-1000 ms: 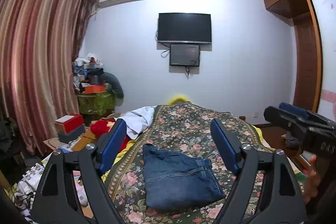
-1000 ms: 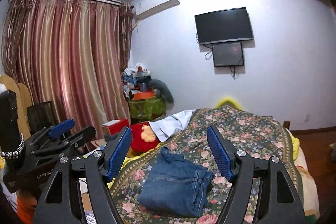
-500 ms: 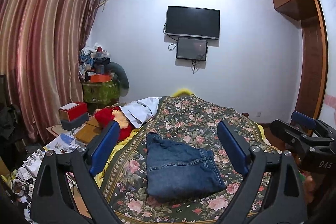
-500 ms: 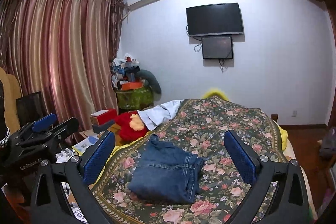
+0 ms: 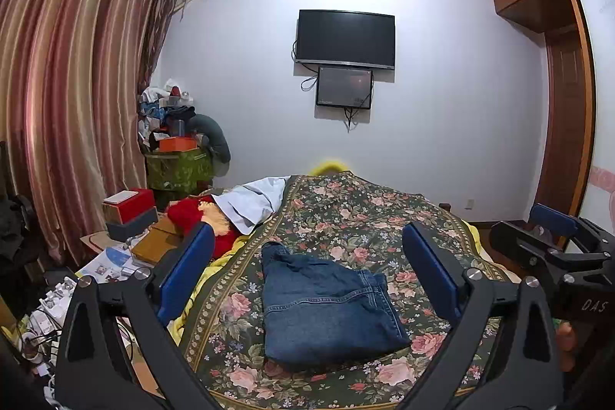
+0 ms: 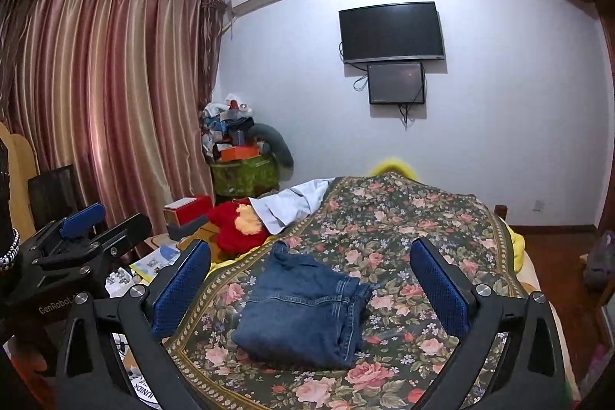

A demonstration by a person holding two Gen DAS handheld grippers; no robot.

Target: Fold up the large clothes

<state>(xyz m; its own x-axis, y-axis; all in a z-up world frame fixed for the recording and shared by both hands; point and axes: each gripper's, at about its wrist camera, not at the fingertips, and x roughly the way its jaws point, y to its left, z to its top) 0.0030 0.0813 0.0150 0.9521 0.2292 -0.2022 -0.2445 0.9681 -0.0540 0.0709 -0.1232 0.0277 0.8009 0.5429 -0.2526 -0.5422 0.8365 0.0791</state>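
Jeans (image 5: 326,302) sit folded mid-bedspread (image 5: 369,214), dead ahead of both empty grippers, left gripper (image 5: 307,275) and right gripper (image 6: 307,283) just spread wide.

A bed (image 5: 423,218) is covered by a dark blanket with pink flowers (image 5: 346,214). Folded blue jeans (image 5: 326,306) are laid flat on the blanket, in the lower middle of the frame. A white cloth (image 5: 253,200) and a red soft toy (image 5: 188,216) are seen at the bed's left edge
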